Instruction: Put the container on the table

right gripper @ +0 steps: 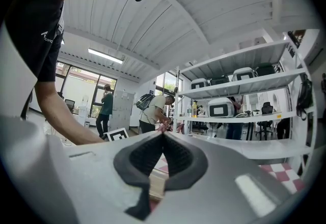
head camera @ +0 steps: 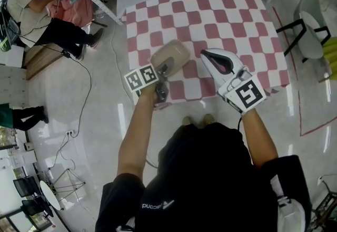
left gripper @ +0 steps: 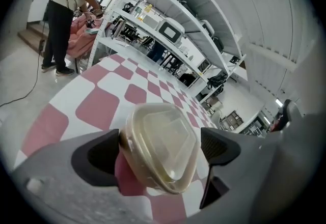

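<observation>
Beige lidded container [head camera: 170, 56] resting on pink-checkered table [head camera: 226, 20], near front edge.

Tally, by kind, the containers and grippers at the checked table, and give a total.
Containers: 1, the lidded container
Grippers: 2, the left gripper and the right gripper
Total: 3

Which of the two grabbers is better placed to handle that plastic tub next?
Left. The left gripper has its jaws open on either side of the tub, which sits on the checked table. The right gripper is off to the side with its jaws together.
</observation>
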